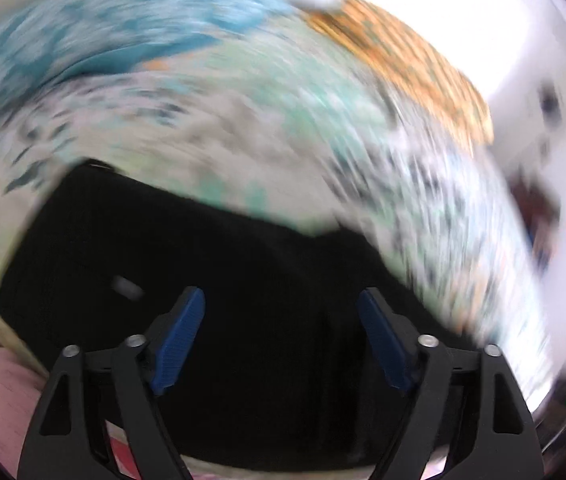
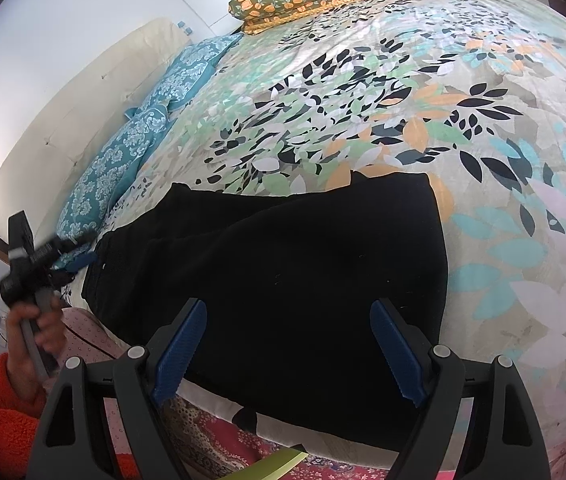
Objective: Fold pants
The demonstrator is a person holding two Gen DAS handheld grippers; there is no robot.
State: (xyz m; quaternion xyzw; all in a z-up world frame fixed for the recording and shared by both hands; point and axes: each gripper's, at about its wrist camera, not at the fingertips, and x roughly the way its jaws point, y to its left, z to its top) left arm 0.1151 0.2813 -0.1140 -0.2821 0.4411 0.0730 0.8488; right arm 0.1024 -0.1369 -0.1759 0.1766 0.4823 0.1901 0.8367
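On the bedspread [image 2: 383,92], black pants [image 2: 283,264] lie lengthwise left to right.

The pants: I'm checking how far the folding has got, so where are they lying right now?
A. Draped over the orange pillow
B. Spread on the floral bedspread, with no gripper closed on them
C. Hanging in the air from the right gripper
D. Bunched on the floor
B: the black pants lie on the floral bedspread, and the right gripper stands open above them.
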